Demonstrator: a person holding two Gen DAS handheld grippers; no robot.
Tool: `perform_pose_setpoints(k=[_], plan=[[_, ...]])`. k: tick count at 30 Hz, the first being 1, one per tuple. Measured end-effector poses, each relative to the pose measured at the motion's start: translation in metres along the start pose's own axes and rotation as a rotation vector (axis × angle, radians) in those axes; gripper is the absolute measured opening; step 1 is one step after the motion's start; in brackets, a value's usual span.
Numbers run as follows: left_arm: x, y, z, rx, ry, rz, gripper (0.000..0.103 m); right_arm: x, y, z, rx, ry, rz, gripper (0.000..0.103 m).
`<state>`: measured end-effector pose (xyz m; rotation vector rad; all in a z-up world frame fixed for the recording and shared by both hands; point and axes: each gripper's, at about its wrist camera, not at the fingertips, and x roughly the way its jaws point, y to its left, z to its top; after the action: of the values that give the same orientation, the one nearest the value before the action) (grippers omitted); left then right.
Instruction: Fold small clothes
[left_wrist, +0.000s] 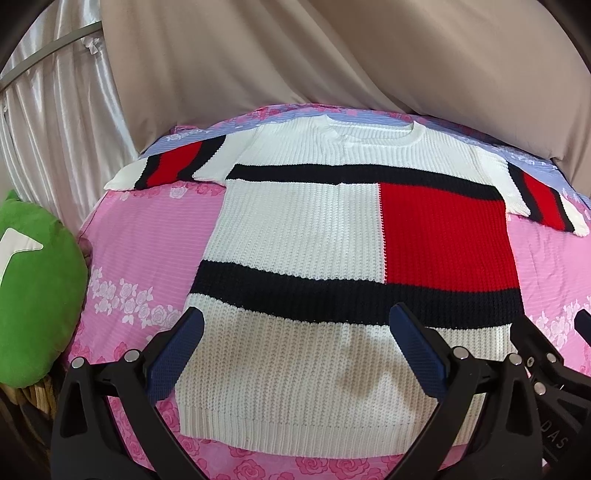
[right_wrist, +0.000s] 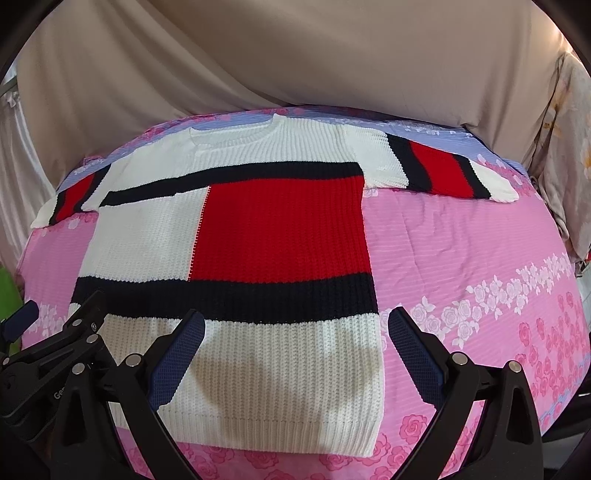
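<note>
A knitted sweater (left_wrist: 295, 229), white with a red block and dark navy bands, lies flat and spread out on the pink rose-print bedsheet (left_wrist: 140, 236), sleeves out to both sides, neck at the far end. It also shows in the right wrist view (right_wrist: 258, 229). My left gripper (left_wrist: 295, 321) is open and empty, hovering over the sweater's lower left part near the hem. My right gripper (right_wrist: 295, 321) is open and empty over the sweater's lower right corner; one finger (right_wrist: 413, 343) is above the bare sheet (right_wrist: 461, 251). Each gripper shows at the other view's edge.
A green cushion (left_wrist: 33, 291) sits off the bed's left side. Beige drapes (left_wrist: 295, 55) hang behind the bed. A silvery curtain (left_wrist: 48, 122) hangs at the far left. A floral cloth (right_wrist: 561, 140) hangs at the right edge.
</note>
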<state>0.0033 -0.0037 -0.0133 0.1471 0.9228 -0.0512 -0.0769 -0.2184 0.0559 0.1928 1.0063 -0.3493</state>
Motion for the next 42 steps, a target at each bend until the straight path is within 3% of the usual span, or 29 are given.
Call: perform_pose_setpoints(k=[42], plan=[[-0.0024,0.0011,-0.0027,-0.001,0.003,0.013,0.098,0.001,0.0013,-0.0013,-0.001,0.006,0.002,0.098]])
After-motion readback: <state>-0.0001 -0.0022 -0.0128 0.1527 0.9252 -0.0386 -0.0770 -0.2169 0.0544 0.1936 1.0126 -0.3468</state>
